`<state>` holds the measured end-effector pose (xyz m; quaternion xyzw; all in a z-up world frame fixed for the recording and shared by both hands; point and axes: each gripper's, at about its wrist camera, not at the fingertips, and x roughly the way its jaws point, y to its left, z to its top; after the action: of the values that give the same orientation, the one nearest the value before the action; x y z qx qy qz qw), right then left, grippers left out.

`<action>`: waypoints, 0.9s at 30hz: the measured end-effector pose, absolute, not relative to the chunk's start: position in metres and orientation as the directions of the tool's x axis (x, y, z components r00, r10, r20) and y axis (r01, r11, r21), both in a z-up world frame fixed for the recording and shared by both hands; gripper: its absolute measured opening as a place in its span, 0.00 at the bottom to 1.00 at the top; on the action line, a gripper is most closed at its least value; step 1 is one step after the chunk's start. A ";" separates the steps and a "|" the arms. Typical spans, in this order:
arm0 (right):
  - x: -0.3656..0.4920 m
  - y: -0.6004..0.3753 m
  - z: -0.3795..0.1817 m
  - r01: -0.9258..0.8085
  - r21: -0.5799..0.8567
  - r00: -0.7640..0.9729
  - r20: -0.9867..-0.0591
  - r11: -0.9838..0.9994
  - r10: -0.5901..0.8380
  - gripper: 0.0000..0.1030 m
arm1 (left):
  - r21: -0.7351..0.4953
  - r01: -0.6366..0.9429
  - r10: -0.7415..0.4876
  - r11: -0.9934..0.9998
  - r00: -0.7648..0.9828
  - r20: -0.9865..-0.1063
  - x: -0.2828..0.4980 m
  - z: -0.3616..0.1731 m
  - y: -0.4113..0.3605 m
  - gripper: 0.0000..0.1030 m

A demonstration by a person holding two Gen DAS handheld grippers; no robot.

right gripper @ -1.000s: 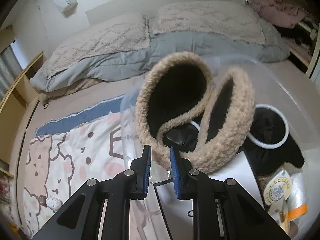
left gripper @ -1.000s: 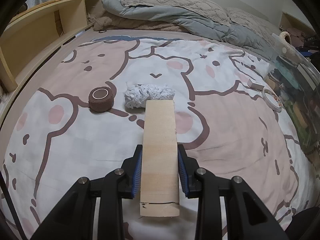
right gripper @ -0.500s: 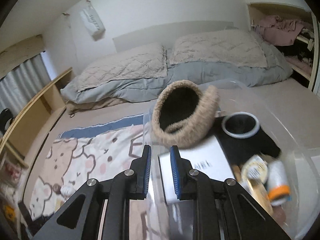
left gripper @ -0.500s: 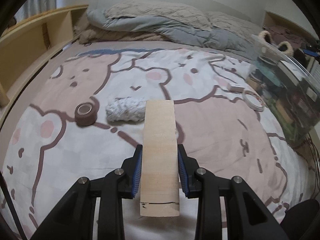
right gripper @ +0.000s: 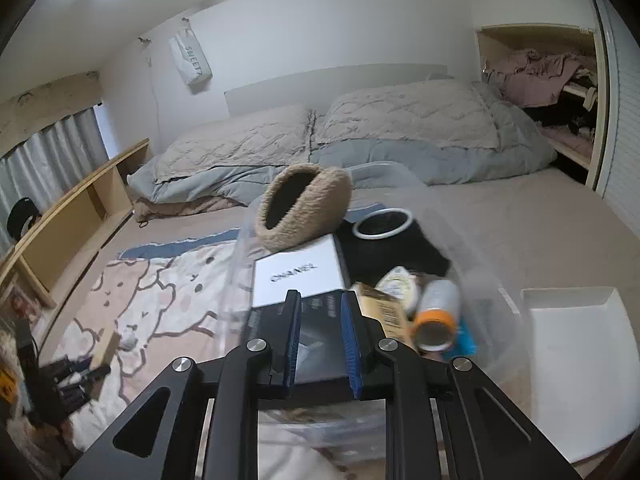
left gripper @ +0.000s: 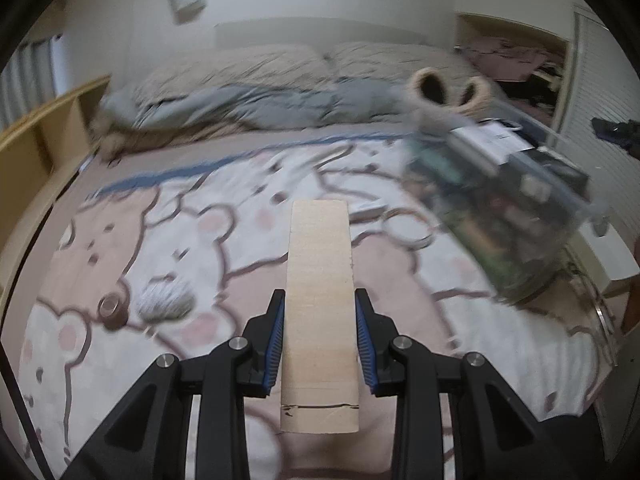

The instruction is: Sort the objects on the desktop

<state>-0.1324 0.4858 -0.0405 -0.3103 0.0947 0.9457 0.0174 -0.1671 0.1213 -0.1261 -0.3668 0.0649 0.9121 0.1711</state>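
Over the bear-print bedspread we see the left gripper clamped on a long pale wooden block, held up off the bed. The right gripper hangs with its jaws apart and nothing between them, above the clear plastic storage bin, where a fuzzy tan slipper tops a white Chanel box.

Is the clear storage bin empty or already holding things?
Holding things: the clear bin contains a fuzzy slipper, white box and orange-capped bottle.
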 end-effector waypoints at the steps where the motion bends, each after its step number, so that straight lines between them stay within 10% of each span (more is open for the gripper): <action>1: -0.128 0.492 -0.041 -0.091 0.157 -0.810 -0.586 -0.983 -0.018 0.20 | -0.005 -0.373 0.274 -0.928 -0.674 -0.686 -0.166 -0.121 0.130 0.32; 27: -0.086 0.578 -0.046 -0.148 0.209 -0.856 -0.517 -0.967 0.019 0.20 | -0.277 -0.520 0.572 -0.808 -0.584 -0.576 -0.197 -0.035 0.372 0.32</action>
<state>-0.0864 0.5778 -0.0457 -0.2649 0.1217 0.9556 0.0436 -0.1967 0.3724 -0.0345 -0.3375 -0.0391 0.8890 0.3070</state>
